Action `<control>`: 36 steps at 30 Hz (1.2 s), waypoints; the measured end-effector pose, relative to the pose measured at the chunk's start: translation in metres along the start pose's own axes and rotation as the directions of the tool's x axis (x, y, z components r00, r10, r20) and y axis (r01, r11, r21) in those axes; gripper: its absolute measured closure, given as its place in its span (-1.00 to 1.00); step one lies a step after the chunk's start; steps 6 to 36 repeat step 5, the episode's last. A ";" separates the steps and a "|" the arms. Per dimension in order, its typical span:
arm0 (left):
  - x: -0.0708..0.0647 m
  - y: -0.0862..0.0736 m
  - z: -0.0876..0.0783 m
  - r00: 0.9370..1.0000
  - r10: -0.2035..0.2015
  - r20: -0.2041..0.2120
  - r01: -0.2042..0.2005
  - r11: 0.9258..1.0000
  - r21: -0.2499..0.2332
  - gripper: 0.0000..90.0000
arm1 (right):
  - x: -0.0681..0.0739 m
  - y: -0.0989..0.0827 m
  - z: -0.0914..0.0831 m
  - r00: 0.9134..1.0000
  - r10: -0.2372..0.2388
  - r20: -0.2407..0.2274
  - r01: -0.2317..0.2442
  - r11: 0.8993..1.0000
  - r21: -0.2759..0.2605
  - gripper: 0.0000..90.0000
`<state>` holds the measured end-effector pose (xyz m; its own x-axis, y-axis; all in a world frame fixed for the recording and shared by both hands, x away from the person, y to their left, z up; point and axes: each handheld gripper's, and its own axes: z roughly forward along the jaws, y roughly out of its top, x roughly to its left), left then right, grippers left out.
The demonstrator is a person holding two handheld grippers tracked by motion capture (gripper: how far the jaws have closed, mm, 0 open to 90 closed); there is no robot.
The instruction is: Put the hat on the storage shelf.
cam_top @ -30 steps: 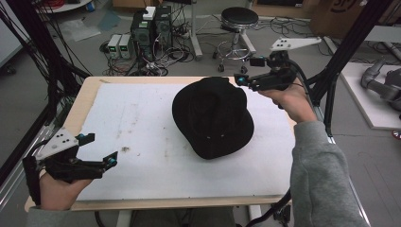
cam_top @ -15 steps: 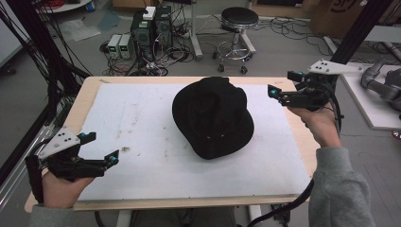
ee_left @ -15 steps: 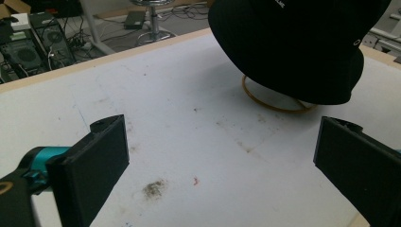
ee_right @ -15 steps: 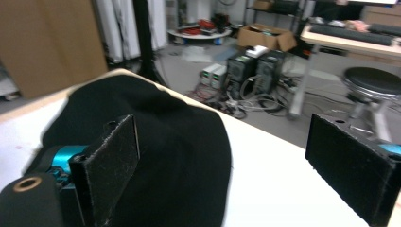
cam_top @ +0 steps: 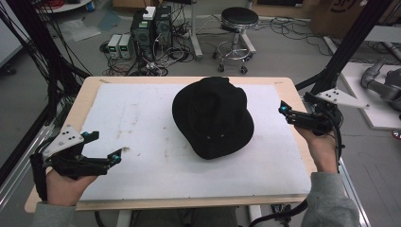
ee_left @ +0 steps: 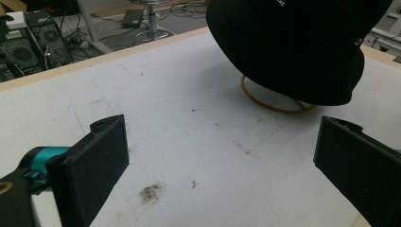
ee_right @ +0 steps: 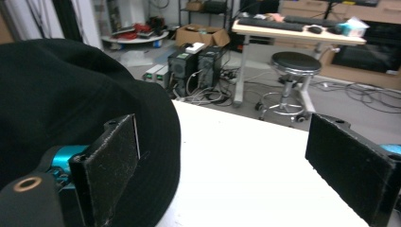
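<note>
Left gripper (cam_top: 101, 147) sits at the near left corner of the table (cam_top: 85, 97), jaws spread wide, nothing between them, held in one hand (cam_top: 64, 182). In the left gripper view the jaws frame bare white mat (ee_left: 189, 137) with a few dirt specks. One black hat (cam_top: 213, 116) lies crown up on the mat, a little right of centre, well apart from both grippers. In the left gripper view the hat's (ee_left: 293, 47) brim lifts off the mat at its near edge and a thin yellow ring (ee_left: 269, 99) shows partly under it; cannot tell what else is beneath. Right gripper (cam_top: 289, 112) is at the table's right edge, beside the hat's brim but not touching, jaws wide, empty, held by the other hand (cam_top: 324, 151). In the right gripper view the hat (ee_right: 71, 109) rises behind its left jaw. Count: one hat, one ring, two grippers, one mat. Behind the table on the floor: one stool (cam_top: 239, 19), two dark computer towers (cam_top: 151, 28), loose cables.
</note>
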<state>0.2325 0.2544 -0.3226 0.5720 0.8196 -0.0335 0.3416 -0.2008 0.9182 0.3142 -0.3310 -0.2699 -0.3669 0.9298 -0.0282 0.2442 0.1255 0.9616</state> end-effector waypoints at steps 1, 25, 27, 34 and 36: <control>0.000 0.000 0.001 1.000 -0.001 0.001 0.001 1.000 -0.003 -0.90 | 0.001 -0.004 -0.002 1.000 0.007 0.008 -0.007 1.000 -0.007 -0.77; 0.000 0.002 0.003 1.000 -0.001 -0.001 0.001 1.000 -0.011 -0.90 | 0.002 -0.023 -0.006 0.999 0.036 0.008 -0.036 0.999 -0.036 -0.77; 0.000 0.002 0.003 1.000 -0.001 -0.001 0.001 1.000 -0.011 -0.90 | 0.002 -0.023 -0.006 0.999 0.036 0.008 -0.036 0.999 -0.036 -0.77; 0.000 0.002 0.003 1.000 -0.001 -0.001 0.001 1.000 -0.011 -0.90 | 0.002 -0.023 -0.006 0.999 0.036 0.008 -0.036 0.999 -0.036 -0.77; 0.000 0.002 0.003 1.000 -0.001 -0.001 0.001 1.000 -0.011 -0.90 | 0.002 -0.023 -0.006 0.999 0.036 0.008 -0.036 0.999 -0.036 -0.77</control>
